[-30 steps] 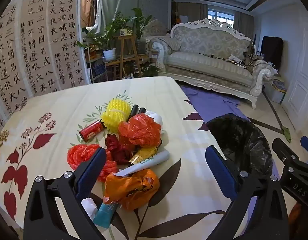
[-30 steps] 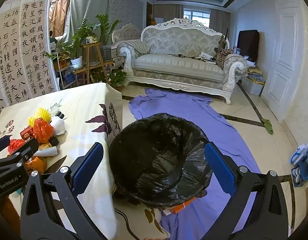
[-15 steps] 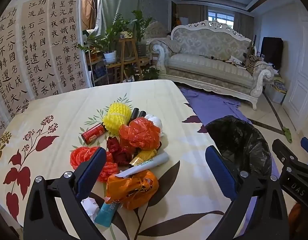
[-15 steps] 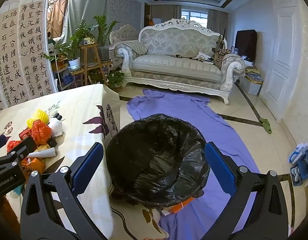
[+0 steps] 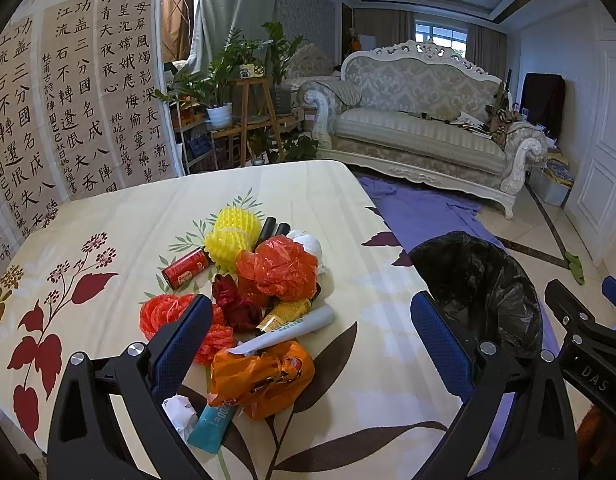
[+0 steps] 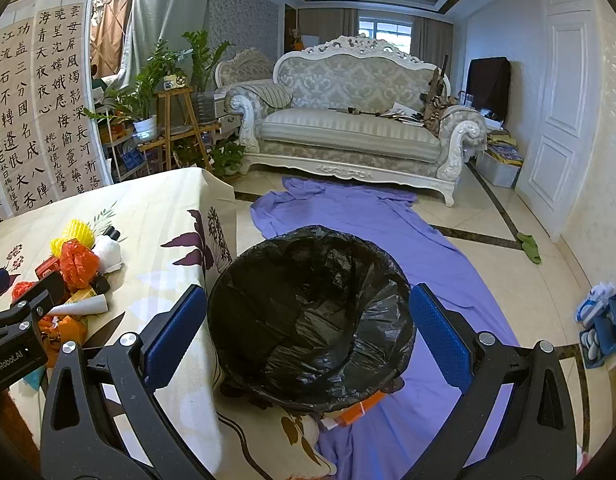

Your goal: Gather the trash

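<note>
Little has changed over the last second: the left gripper has kept its place over the near side of the table, its view drifting only a touch so the trash pile sits slightly lower, and its blue fingers are spread wide, holding nothing. The right gripper has stayed over the bin, jaws likewise wide apart and empty, with the black liner showing between them. The pile lies at the middle of the flowered cloth: a yellow foam net at its 12 o'clock, a red can at 10 o'clock, an orange bag at 6 o'clock, a white tube between them. Bare cloth runs from the pile toward 3 o'clock up to the table edge, and the bin stands just beyond that edge, below table height, touching the hanging cloth. Past the bin, a purple sheet covers open floor toward the sofa at 12 o'clock.
</note>
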A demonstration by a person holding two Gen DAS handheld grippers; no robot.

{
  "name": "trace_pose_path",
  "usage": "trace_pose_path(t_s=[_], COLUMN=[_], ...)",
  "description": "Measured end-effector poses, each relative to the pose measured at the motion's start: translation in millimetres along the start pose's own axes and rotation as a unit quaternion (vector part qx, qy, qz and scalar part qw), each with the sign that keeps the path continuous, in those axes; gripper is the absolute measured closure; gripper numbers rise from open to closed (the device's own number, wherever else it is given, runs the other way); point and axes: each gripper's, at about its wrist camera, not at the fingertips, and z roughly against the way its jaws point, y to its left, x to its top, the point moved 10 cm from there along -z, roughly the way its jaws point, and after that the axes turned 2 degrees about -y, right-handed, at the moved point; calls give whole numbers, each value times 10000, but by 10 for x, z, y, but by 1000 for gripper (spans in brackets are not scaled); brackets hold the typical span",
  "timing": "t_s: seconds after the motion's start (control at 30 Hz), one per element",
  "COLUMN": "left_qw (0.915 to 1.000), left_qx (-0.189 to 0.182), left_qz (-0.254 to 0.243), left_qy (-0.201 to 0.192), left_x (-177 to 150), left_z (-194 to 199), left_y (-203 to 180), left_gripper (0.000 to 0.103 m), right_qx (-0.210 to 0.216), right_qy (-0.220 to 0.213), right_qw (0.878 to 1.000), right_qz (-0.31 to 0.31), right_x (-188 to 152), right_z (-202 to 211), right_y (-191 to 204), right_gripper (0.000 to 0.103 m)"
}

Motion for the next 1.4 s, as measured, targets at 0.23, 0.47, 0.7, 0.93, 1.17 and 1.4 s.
trace_pose_path(t_s=[0.23,0.47,0.7,0.93,1.17,1.4], left_qw=[10000,10000,10000,10000,10000,10000], left_qx=[-10,-16,-10,-5,-9,-5], left_qz=[9,30,29,34,33,31], left_qy=[12,18,48,72,78,81], left_x=[-13,-24,-41,-69,-69,-69], left_z=[-4,-5,-15,-30,-33,-33], left_y=[-5,26,30,39,36,36], left_gripper=[7,7,7,7,7,7], right_qx=[-38,-39,-41,-48,-47,-43], right_qy=[-55,-54,-59,-39,-50,-51], right_qw=[10000,10000,10000,10000,10000,10000], right_qz=[-15,-21,-21,-24,-21,-19], right_x=[-111,-114,-119,-120,-125,-126], right_z=[63,61,61,54,57,55], right_y=[97,97,97,69,89,89], right_gripper=[4,4,4,4,4,4])
